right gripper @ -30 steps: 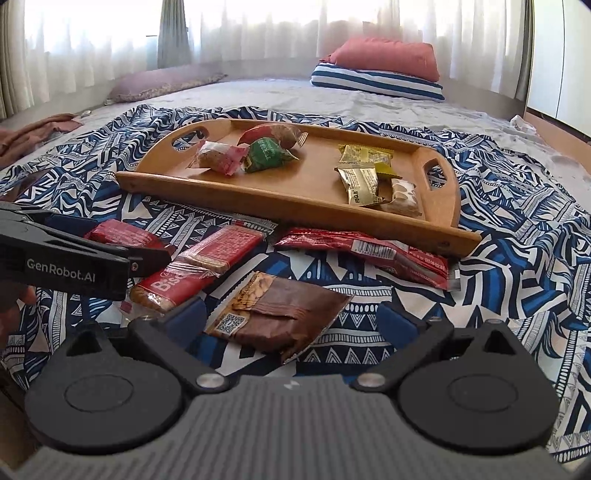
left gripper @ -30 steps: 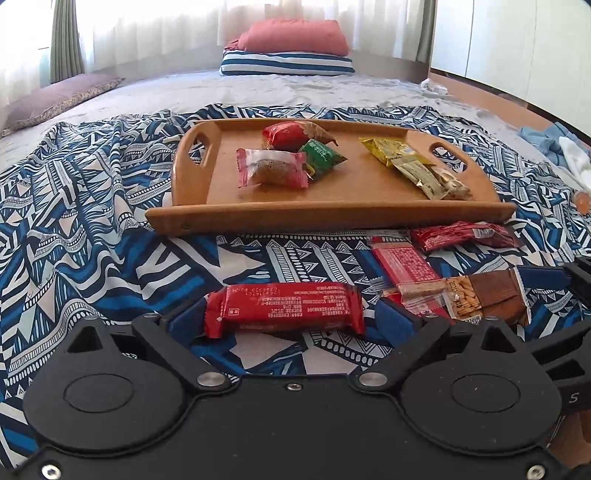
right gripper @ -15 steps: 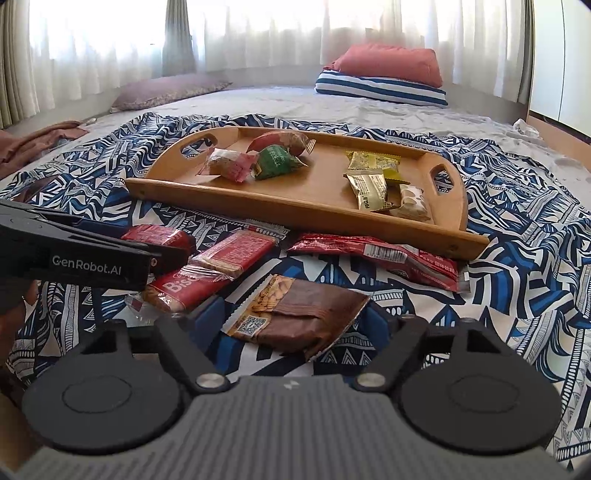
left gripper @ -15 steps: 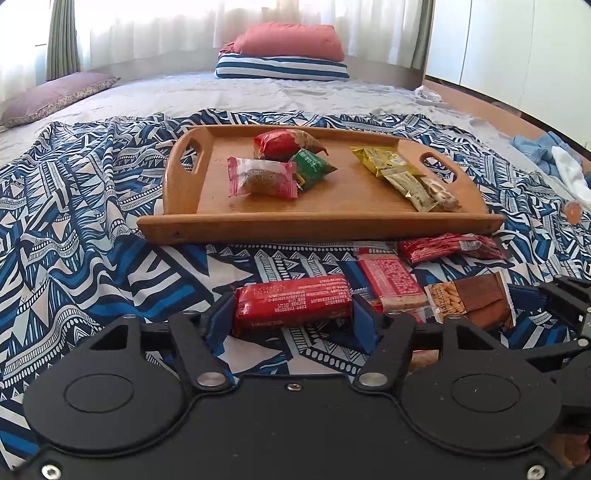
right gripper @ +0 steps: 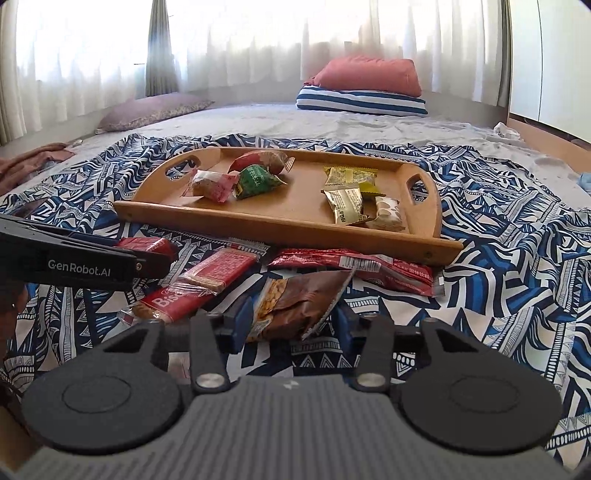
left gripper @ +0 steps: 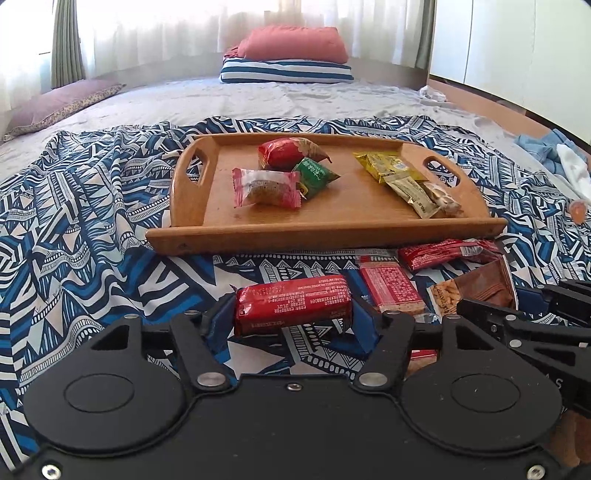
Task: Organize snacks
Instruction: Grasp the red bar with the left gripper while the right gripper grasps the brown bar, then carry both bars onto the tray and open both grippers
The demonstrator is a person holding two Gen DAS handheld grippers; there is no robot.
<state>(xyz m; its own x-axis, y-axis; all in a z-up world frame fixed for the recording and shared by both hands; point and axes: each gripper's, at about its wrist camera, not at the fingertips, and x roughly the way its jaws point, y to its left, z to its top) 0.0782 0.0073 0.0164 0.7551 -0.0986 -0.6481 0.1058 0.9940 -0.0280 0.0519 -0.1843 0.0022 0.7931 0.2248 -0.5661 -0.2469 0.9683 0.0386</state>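
Bed (left gripper: 295,99) under blue-white patterned cloth (left gripper: 92,206). Red pillow (left gripper: 293,44) stacked on striped pillow (left gripper: 286,72) at far end. Purple pillow (left gripper: 62,105) left, beside sheer curtains (right gripper: 258,33). White cabinet doors (left gripper: 517,48) right. Blue clothing (left gripper: 543,146) crumpled at bed's right edge.

At your twelve o'clock, daylit white curtains (right gripper: 258,40) back a grey bed (right gripper: 280,122); white wardrobe doors (left gripper: 517,48) stand at two o'clock.

"GenRobot.AI" on the left gripper (right gripper: 157,258); seemingly "Bis" on red biscuit pack (right gripper: 166,301)
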